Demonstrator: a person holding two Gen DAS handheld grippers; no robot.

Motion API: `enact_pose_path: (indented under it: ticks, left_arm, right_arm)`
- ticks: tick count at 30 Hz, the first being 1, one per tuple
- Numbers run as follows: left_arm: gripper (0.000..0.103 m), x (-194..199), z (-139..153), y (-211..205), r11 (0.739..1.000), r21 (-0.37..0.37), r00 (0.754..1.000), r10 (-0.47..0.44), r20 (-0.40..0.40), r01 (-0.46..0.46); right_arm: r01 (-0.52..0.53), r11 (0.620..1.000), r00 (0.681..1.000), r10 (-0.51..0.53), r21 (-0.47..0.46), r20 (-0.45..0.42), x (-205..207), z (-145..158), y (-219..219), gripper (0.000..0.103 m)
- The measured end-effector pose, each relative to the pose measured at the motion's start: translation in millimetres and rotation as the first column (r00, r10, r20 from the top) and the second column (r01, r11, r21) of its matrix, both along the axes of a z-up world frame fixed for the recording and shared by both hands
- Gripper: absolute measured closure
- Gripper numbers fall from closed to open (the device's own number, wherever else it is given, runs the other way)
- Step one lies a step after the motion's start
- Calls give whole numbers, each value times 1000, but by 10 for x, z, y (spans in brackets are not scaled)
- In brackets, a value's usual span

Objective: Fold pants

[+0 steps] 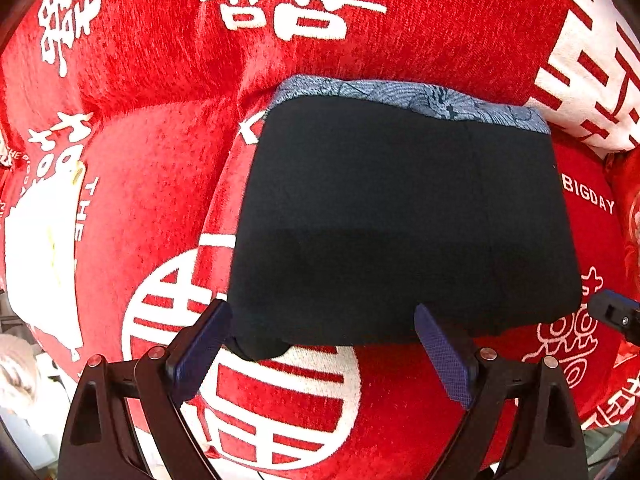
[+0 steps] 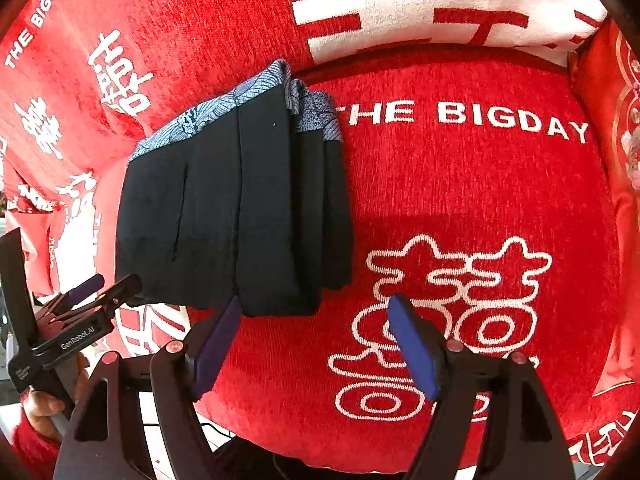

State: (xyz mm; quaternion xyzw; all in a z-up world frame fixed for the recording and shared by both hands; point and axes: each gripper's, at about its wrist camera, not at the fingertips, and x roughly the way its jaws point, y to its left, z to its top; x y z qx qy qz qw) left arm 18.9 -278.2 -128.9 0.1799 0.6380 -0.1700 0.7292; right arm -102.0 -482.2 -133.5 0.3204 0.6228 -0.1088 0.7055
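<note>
Dark navy pants (image 1: 400, 220) lie folded into a compact rectangle on a red cushion (image 1: 400, 420), with a blue patterned waistband lining (image 1: 400, 96) along the far edge. My left gripper (image 1: 320, 316) hangs open over the near edge, its pads apart and pressing on nothing. In the right wrist view the same bundle (image 2: 240, 208) shows stacked layers. My right gripper (image 2: 316, 304) stands open at its near right corner, holding nothing. At the left of that view the left gripper (image 2: 108, 282) appears, held by a hand (image 2: 44, 404).
The red plush cover (image 2: 480, 200) carries white characters and the words THE BIGDAY. A backrest cushion (image 2: 440, 8) rises behind the pants. A red embroidered pillow (image 2: 624, 140) sits at the right edge. Beyond the cushion's left edge lies pale floor (image 1: 24, 400).
</note>
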Motion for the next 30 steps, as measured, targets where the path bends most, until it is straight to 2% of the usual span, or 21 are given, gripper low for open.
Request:
enact_pose_path:
  ticks: [6, 11, 15, 21, 27, 30]
  left_arm:
    - [9, 79, -35, 67, 1000, 6, 1000, 8, -3, -8]
    - [9, 158, -88, 122, 1000, 17, 1000, 18, -8, -18]
    - [9, 234, -117, 178, 1000, 18, 1000, 24, -6, -24]
    - [10, 378, -125, 241, 1000, 14, 1000, 22, 5, -22]
    - [9, 627, -103, 290, 999, -38, 1000, 27, 6, -27]
    - [9, 770, -151, 275, 996, -88, 999, 8, -32, -11]
  right_arm:
    - [-21, 1000, 1000, 21, -11, -2, 148, -60, 96, 24]
    - [-79, 996, 996, 77, -41, -38, 270, -251, 224, 23]
    - [-72, 997, 996, 70, -34, -48, 235, -362, 208, 17]
    - [-110, 993, 993, 109, -36, -38, 205, -367, 218, 16]
    - [-104, 995, 994, 104, 0, -15, 199, -335, 111, 16]
    - [-99, 995, 995, 99, 3, 20, 197, -290, -19, 16]
